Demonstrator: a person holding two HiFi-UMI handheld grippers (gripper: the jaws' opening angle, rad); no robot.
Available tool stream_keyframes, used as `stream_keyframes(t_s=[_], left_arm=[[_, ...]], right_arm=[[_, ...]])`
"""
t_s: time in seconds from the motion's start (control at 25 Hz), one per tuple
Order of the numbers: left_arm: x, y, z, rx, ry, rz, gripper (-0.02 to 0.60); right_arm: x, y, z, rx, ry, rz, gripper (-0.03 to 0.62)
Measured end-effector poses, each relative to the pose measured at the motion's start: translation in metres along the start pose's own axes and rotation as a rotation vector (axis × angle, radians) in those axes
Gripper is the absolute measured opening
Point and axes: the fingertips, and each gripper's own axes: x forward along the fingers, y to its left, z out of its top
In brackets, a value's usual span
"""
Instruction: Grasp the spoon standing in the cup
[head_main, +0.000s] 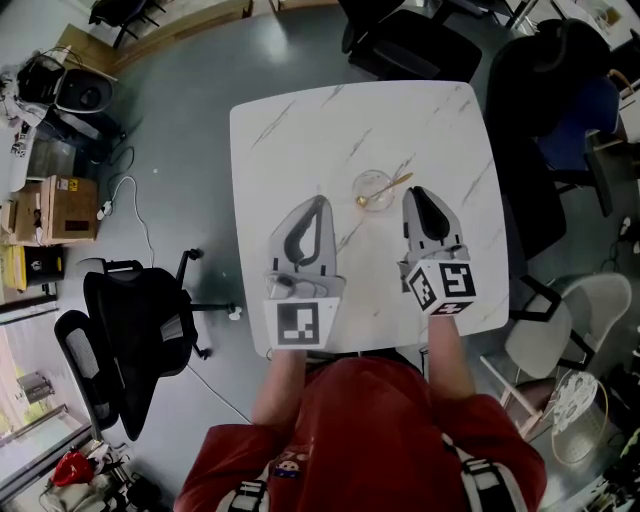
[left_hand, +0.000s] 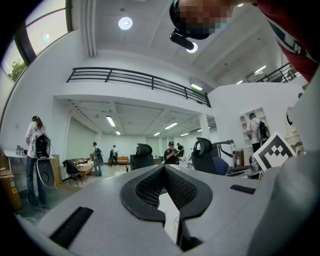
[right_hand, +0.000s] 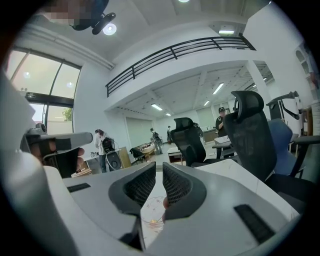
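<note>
A clear glass cup (head_main: 372, 188) stands on the white marble table (head_main: 300, 120), just past the middle. A gold spoon (head_main: 390, 186) leans in it, its handle pointing up and to the right. My right gripper (head_main: 415, 190) is shut and empty, with its tip just right of the cup and beside the spoon handle. My left gripper (head_main: 319, 200) is also shut and empty, a little left of the cup. In the right gripper view the cup (right_hand: 152, 212) shows low between the shut jaws of the right gripper (right_hand: 159, 165). The left gripper (left_hand: 163, 167) in its own view hides the cup.
A black office chair (head_main: 130, 330) stands left of the table. Dark chairs (head_main: 410, 40) crowd the far side, and a blue one (head_main: 575, 120) and a white one (head_main: 560, 320) stand on the right. Cardboard boxes (head_main: 60, 205) sit on the floor at far left.
</note>
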Motion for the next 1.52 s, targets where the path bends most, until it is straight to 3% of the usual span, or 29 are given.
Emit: stream_keyframes(t_s=[0.68,1.52], left_arm=[[0.012,0.012,-0.015,-0.013,0.016,-0.011,0.009],[0.023,0.017,-0.03,-0.008,0.057,-0.016,0.009]], right_arm=[[0.027,-0.016,-0.046,0.056,0.113,-0.061,0.099],[0.046,-0.041,-0.084,0.163,0.194,-0.107,0.138]])
